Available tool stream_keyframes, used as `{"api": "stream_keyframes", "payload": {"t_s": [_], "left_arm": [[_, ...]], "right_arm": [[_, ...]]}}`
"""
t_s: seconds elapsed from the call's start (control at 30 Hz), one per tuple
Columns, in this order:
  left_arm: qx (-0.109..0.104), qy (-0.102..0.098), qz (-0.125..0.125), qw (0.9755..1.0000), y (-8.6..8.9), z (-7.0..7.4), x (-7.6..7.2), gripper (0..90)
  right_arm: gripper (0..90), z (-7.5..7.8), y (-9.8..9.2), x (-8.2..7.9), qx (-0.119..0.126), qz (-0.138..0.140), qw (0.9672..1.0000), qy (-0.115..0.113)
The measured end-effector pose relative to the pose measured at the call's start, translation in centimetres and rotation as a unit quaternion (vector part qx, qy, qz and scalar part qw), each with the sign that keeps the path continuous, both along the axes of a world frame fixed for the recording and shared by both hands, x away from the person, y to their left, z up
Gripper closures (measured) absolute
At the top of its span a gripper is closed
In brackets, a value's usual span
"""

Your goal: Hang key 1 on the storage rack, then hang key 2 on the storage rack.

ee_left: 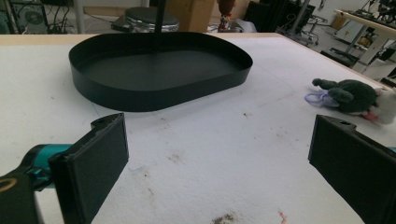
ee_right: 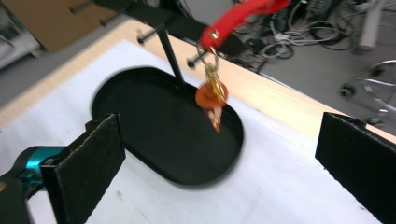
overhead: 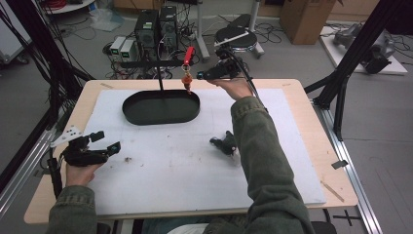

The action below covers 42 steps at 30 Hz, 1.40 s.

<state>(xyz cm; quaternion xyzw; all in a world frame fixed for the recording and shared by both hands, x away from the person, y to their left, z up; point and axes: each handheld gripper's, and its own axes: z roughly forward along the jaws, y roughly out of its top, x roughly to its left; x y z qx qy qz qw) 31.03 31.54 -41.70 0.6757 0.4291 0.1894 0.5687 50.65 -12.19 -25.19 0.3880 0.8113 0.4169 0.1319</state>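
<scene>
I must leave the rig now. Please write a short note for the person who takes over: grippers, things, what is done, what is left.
Right gripper: open, nothing between the jaws, beside the hanging keychain.
Left gripper: open, empty, low over the white mat at the left.
Red-strap keychain: hangs on the black stand's arm, above the black tray.
Plush keychain: lies on the mat, untouched.
Done: one keychain hung. Left: probably hanging the plush one.

Plush toy (overhead: 225, 143) near sleeve (overhead: 258, 141): partly hidden behind sleeve in high view, cut by right edge in left gripper view. Black tray (ee_right: 154, 126): rim motion-blurred in right gripper view. Keychain (ee_right: 212, 95) above tray: charm details too blurred to tell.
</scene>
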Motion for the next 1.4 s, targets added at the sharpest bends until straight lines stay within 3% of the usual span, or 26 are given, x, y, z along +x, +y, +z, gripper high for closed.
{"api": "stream_keyframes", "payload": {"t_s": [0.2,0.37,0.47,0.63,0.9,1.0,1.17,1.23,1.4], "left_arm": [[0.007,0.004,-0.002,1.0,-0.1,0.0,0.0,5.4],[0.012,0.007,-0.001,0.9999,-0.2,-0.1,0.0,5.4],[0.014,0.008,-0.002,0.9999,-0.2,0.0,-0.1,5.4],[0.015,0.008,-0.002,0.9998,-0.3,-0.1,-0.1,5.4],[0.017,0.01,-0.004,0.9998,-0.3,0.0,-0.2,5.4],[0.016,0.009,-0.003,0.9998,-0.3,0.0,-0.2,5.4],[0.018,0.011,-0.005,0.9998,-0.3,-0.1,-0.2,5.4],[0.021,0.012,-0.005,0.9997,-0.4,-0.1,-0.1,5.4],[0.023,0.013,-0.006,0.9996,-0.4,-0.1,-0.2,5.4]], "right_arm": [[0.5,0.0,-1.8,-1.8,-0.022,0.001,0.9997,-0.009],[0.5,0.0,-3.5,-3.4,-0.016,0.012,0.9998,-0.004],[0.5,-0.4,-4.3,-4.3,-0.026,0.011,0.9996,0.005],[0.5,-1.4,-5.6,-5.5,-0.046,0.002,0.999,0.0],[0.5,-2.8,-7.4,-6.8,-0.037,-0.01,0.9992,0.005],[0.5,-3.6,-8.7,-7.8,-0.048,-0.019,0.9987,0.004],[0.5,-4.5,-10.1,-8.9,-0.039,-0.025,0.9989,0.004],[0.5,-5.2,-10.8,-9.8,-0.033,-0.028,0.999,0.014],[0.5,-6.2,-11.2,-10.7,-0.03,-0.025,0.9991,0.019]]}}
